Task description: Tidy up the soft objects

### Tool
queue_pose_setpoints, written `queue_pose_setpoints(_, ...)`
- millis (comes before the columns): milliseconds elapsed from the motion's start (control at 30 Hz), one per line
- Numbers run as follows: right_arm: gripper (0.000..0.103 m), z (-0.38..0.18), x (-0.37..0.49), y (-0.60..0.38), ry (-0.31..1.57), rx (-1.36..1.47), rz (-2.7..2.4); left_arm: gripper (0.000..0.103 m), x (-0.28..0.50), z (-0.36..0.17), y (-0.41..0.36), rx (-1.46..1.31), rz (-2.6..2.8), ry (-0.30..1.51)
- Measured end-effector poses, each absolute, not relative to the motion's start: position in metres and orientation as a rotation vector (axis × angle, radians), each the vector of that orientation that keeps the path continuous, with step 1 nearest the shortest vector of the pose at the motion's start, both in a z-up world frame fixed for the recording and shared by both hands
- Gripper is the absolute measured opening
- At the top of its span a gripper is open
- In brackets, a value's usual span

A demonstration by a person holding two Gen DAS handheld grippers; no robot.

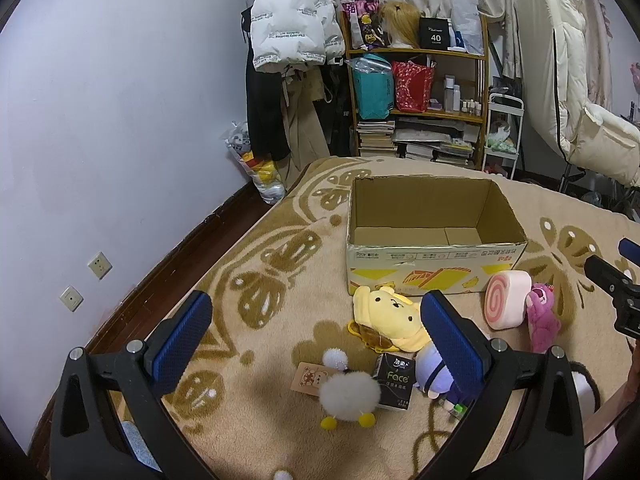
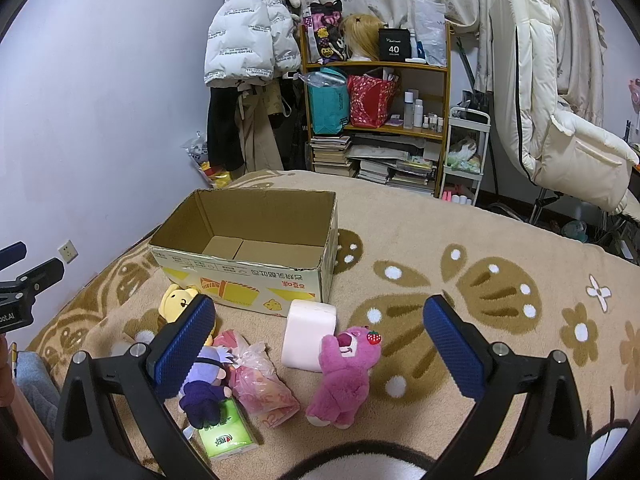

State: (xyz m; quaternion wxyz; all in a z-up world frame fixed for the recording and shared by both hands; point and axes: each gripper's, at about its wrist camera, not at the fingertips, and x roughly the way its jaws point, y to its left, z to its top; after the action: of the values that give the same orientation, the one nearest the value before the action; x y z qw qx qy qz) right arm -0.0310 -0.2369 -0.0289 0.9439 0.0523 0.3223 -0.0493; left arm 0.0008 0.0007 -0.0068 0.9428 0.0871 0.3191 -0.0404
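An open, empty cardboard box (image 1: 420, 268) (image 2: 240, 284) stands on the beige blanket. In front of it lie a yellow bear plush (image 1: 388, 316) (image 2: 178, 302), a white fluffy toy (image 1: 350, 392), a purple doll (image 1: 434, 372) (image 2: 204, 392), a pink swirl roll cushion (image 1: 506, 300) (image 2: 308, 336) and a pink bear (image 1: 542, 320) (image 2: 344, 376). My left gripper (image 1: 316, 304) hovers open above the yellow bear and the fluffy toy. My right gripper (image 2: 320, 308) hovers open over the pink bear and the cushion. Neither holds anything.
A black tissue pack (image 1: 394, 384), a bear card (image 1: 308, 376), a green tissue pack (image 2: 224, 438) and a pink plastic bag (image 2: 260, 384) lie among the toys. Past the bed stand a wooden shelf (image 1: 416, 80), hanging coats (image 1: 288, 20) and a padded chair (image 2: 560, 120). The wall runs along the left.
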Motion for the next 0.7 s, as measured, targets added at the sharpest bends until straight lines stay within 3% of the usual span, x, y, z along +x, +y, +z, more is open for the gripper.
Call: queue_pose_setpoints(700,0.103,-0.0291,-0.0303,-0.2368,0.654,0.097,-0.110,0.103,0.0071,-0.0072,0.0058,0.151,-0.082,0.695)
